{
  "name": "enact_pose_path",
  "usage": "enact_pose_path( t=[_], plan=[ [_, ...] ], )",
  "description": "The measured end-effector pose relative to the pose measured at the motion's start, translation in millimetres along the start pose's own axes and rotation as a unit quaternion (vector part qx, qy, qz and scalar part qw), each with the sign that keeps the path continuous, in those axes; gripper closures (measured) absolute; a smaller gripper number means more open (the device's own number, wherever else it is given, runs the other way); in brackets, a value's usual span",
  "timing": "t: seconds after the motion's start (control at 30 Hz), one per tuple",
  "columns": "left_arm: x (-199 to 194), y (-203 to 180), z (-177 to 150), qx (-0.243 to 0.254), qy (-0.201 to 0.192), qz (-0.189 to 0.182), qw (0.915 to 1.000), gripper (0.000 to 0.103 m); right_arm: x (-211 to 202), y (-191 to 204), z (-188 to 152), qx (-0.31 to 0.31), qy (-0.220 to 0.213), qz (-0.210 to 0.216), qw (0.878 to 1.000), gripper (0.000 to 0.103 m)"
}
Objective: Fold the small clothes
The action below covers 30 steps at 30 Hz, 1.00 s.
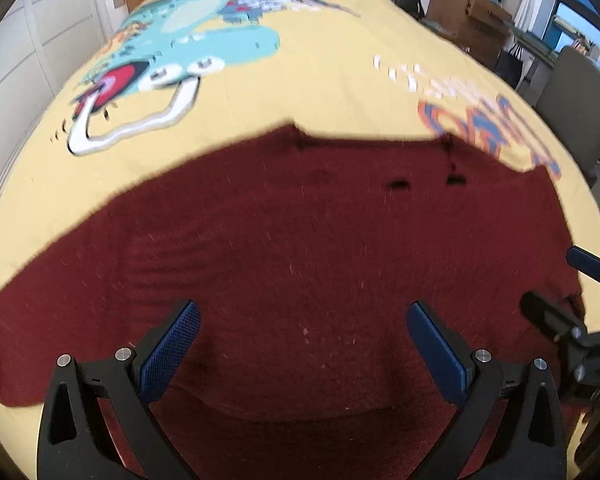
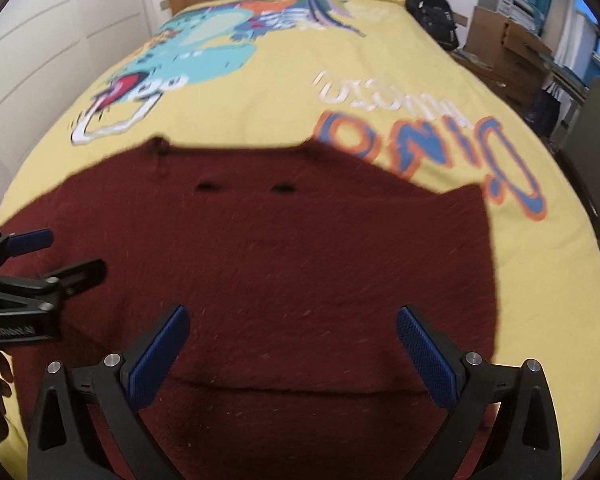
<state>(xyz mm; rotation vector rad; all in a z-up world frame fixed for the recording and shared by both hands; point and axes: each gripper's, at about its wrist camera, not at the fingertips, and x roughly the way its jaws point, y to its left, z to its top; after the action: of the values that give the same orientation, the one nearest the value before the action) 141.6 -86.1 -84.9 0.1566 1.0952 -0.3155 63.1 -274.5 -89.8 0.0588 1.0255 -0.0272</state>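
Left tongs (image 1: 303, 340) jaws apart, empty, over near half of dark red sweater (image 1: 300, 248). Right tongs (image 2: 293, 342) likewise apart, empty, just beside. Sweater flat on yellow bedspread (image 2: 268, 92), long axis running left-right, sleeves out to each side, neck edge far. Near hem directly below both; each tong nearest own-side sleeve.

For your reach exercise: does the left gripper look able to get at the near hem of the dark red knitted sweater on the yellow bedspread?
Probably yes. The left gripper is open above the dark red knitted sweater, nothing lies between, and the right gripper is off to the side.
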Motion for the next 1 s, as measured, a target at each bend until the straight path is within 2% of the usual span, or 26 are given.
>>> enact_pose_path(
  t=[0.13, 0.3, 0.4, 0.5, 0.77, 0.87, 0.93, 1.0],
  plan=[
    [22.8, 4.4, -16.3, 0.004, 0.026, 0.037, 0.9989, 0.001, 31.1, 1.7, -17.6, -0.015, 0.037, -0.020, 0.999, 0.000],
    [25.5, 27.5, -29.5, 0.000, 0.024, 0.026, 0.9994, 0.001, 35.3, -32.8, -27.9, 0.013, 0.035, -0.026, 0.999, 0.000],
    [26.0, 32.6, -32.2, 0.011, 0.024, 0.018, 0.9995, 0.001, 32.5, -59.9, -29.6, 0.034, 0.033, -0.047, 0.998, 0.001],
    [28.0, 30.7, -32.2, 0.005, 0.023, 0.025, 0.9994, 0.001, 32.5, -79.7, -32.3, 0.052, 0.033, -0.041, 0.997, 0.001],
    [33.4, 24.5, -29.2, -0.004, 0.027, 0.048, 0.9985, 0.001, 39.6, -73.5, -34.5, 0.045, 0.039, -0.048, 0.997, 0.001],
    [28.0, 28.9, -22.4, -0.006, 0.042, 0.036, 0.9984, 0.001, 26.3, -68.3, -32.4, 0.046, 0.039, -0.042, 0.997, 0.001],
    [19.4, 38.8, -17.5, -0.025, 0.037, 0.022, 0.9988, 0.001, 10.1, -64.3, -34.7, 0.041, 0.031, -0.040, 0.998, 0.001],
    [0.5, 57.3, -18.7, -0.057, 0.022, 0.027, 0.9978, 0.001, -6.0, -61.5, -40.6, 0.038, 0.026, -0.039, 0.998, 0.001]
  ],
)
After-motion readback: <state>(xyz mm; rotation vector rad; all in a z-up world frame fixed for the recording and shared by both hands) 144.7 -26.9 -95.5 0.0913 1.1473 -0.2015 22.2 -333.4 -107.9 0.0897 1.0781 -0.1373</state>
